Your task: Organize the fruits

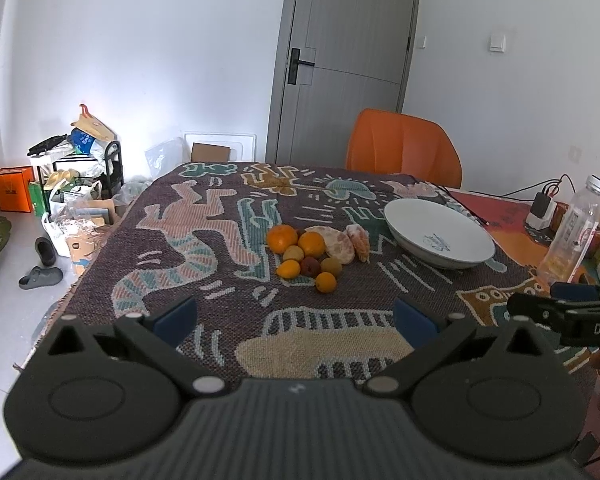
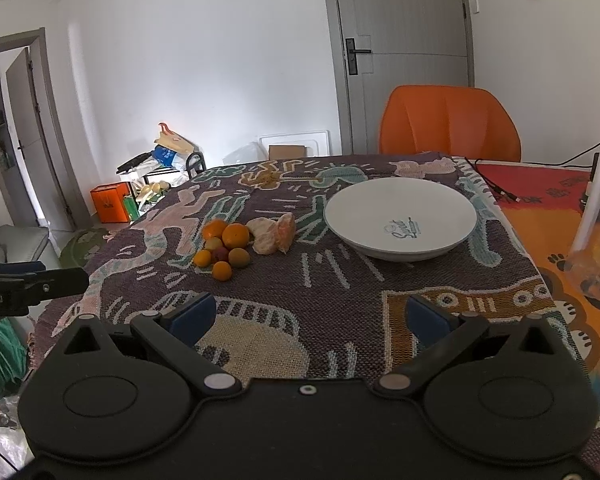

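Observation:
A small pile of fruit [image 1: 308,256] lies on the patterned cloth: two oranges [image 1: 282,238], several small yellow and orange fruits, one dark red fruit [image 1: 310,267] and two peeled citrus pieces [image 1: 340,244]. The pile also shows in the right wrist view [image 2: 236,244]. An empty white bowl [image 1: 412,216] stands to its right, also in the right wrist view [image 2: 356,204]. My left gripper [image 1: 296,318] is open and empty, near the table's front, short of the fruit. My right gripper [image 2: 310,318] is open and empty, short of the bowl.
An orange chair [image 1: 404,144] stands behind the table. A clear plastic bottle [image 1: 572,232] and a charger with cables [image 1: 542,208] sit at the right on an orange cloth. The table's left edge drops to a floor with bags and slippers [image 1: 40,276].

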`<state>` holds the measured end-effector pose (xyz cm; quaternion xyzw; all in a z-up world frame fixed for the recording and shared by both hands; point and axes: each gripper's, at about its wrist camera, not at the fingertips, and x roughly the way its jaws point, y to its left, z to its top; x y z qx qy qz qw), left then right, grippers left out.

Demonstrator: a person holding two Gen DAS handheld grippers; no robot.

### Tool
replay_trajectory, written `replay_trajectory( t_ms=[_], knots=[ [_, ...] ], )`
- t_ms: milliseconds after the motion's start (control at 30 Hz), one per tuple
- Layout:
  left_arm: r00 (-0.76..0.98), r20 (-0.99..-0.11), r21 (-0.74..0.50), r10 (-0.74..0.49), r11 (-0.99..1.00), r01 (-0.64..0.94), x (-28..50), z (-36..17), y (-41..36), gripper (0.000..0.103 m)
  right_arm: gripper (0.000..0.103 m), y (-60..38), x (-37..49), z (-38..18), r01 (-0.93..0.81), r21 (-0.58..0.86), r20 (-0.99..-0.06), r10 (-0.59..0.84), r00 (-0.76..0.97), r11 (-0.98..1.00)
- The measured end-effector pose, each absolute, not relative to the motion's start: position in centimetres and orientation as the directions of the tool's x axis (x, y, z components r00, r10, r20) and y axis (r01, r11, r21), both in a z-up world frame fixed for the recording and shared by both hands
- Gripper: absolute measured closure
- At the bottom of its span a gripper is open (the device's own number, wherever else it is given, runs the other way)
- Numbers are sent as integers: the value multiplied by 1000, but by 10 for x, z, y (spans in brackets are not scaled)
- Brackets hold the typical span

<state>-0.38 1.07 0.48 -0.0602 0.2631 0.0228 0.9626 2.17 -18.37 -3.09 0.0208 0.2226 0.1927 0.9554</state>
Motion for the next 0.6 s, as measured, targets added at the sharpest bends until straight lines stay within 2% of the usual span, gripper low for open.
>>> replay_trajectory(
  t_ms=[600],
  knots=[
    [867, -499, -100, 13, 992, -73, -7, 3, 10, 0, 0, -183, 20, -31, -364, 125, -407, 382, 830, 923]
  ],
)
